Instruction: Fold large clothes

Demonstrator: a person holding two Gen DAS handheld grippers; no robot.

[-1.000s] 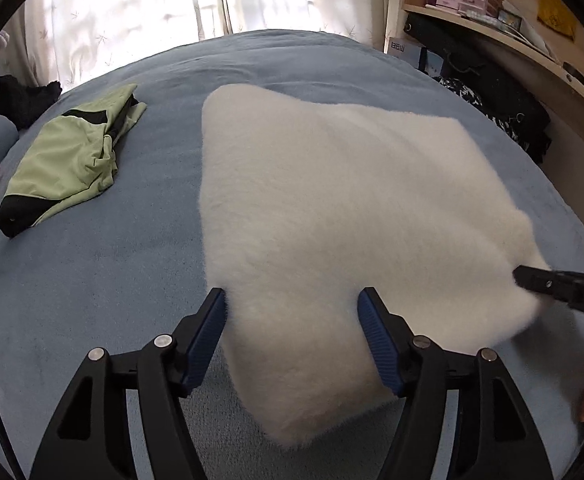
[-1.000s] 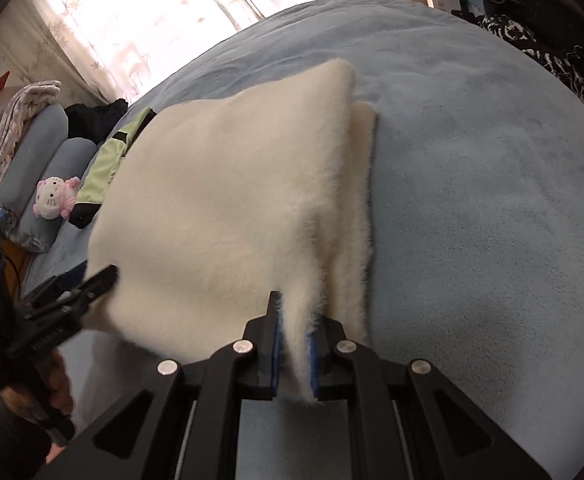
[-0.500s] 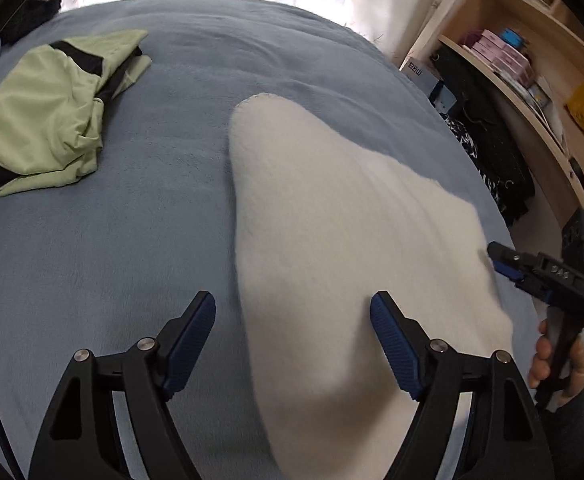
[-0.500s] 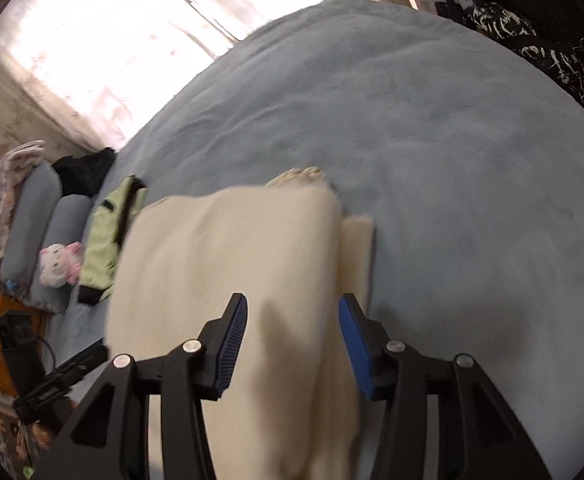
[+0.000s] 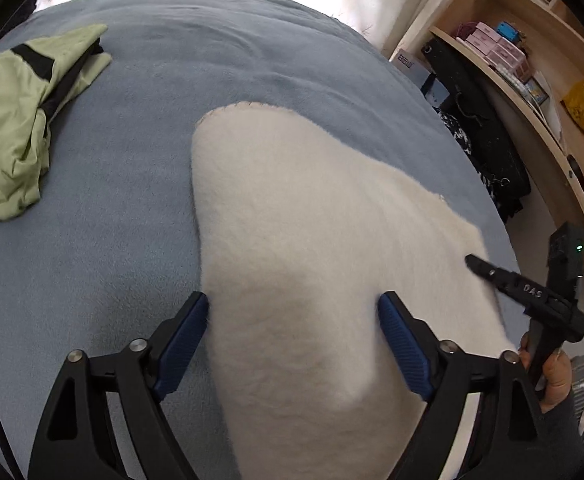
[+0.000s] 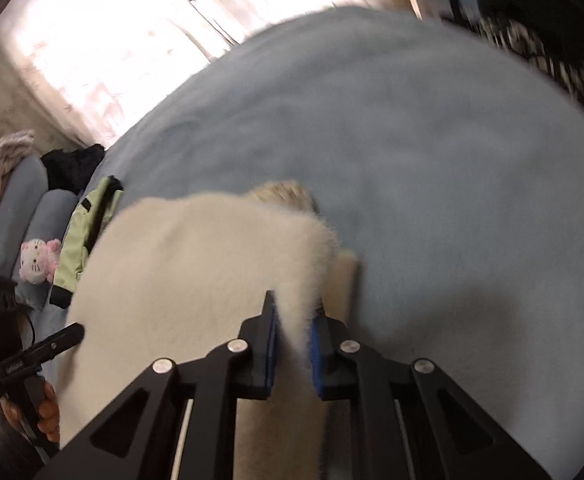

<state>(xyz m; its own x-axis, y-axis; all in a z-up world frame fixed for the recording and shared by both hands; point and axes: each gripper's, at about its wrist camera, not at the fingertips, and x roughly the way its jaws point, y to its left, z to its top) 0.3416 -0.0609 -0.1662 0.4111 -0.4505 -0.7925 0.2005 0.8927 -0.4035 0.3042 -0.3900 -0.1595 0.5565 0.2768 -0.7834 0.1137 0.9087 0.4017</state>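
A white fleece garment [image 5: 312,208] lies folded on the blue bed cover [image 5: 151,92]. My left gripper [image 5: 292,300] hangs over its near part with the jaws wide and still opening; the fleece lies between the fingers, not pinched. In the right wrist view my right gripper [image 6: 295,302] is closing on the right edge of the fleece [image 6: 195,264], and both blue pads press the fluffy fold. The right gripper's tip [image 5: 488,272] shows at the garment's right side in the left wrist view, held by a hand [image 5: 552,376].
A crumpled green and black garment [image 5: 15,120] lies at the left of the bed. Wooden shelves [image 5: 532,80] with boxes and dark bags stand past the right edge. Grey pillows [image 6: 19,200] and a pink plush toy [image 6: 37,260] sit at the head end.
The left jaws have spread wider as that gripper swung across the fleece. The right jaws let go of the edge, opened, and have closed on it again.
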